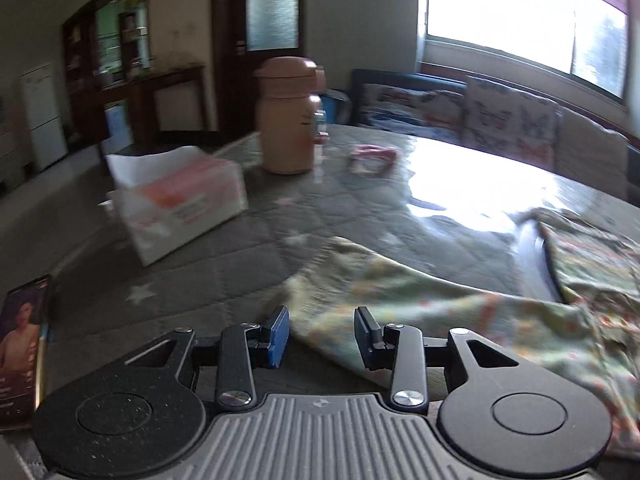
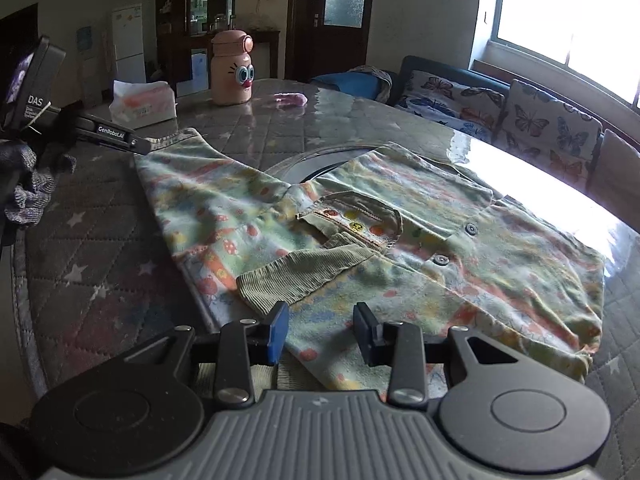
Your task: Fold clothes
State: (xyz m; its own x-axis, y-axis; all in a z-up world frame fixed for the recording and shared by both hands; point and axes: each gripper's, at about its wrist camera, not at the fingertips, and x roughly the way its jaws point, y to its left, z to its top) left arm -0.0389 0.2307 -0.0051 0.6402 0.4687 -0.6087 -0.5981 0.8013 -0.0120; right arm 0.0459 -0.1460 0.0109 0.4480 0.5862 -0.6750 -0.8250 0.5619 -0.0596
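Quilted star-print cloth covers the bench (image 2: 104, 248), and the child's printed shirt (image 2: 360, 240) lies spread across its middle, one sleeve stretched toward the tissue pack (image 2: 144, 106). My left gripper (image 1: 322, 334) hangs at that sleeve's cuff, jaws apart and clamped on nothing; my right gripper (image 2: 322, 334) hovers over the near hem, jaws likewise apart and empty. I judge the sleeve fold comes next: I should pinch the cuff edge cleanly, lift only slightly, and carry it straight across the chest, keeping the collar flat.
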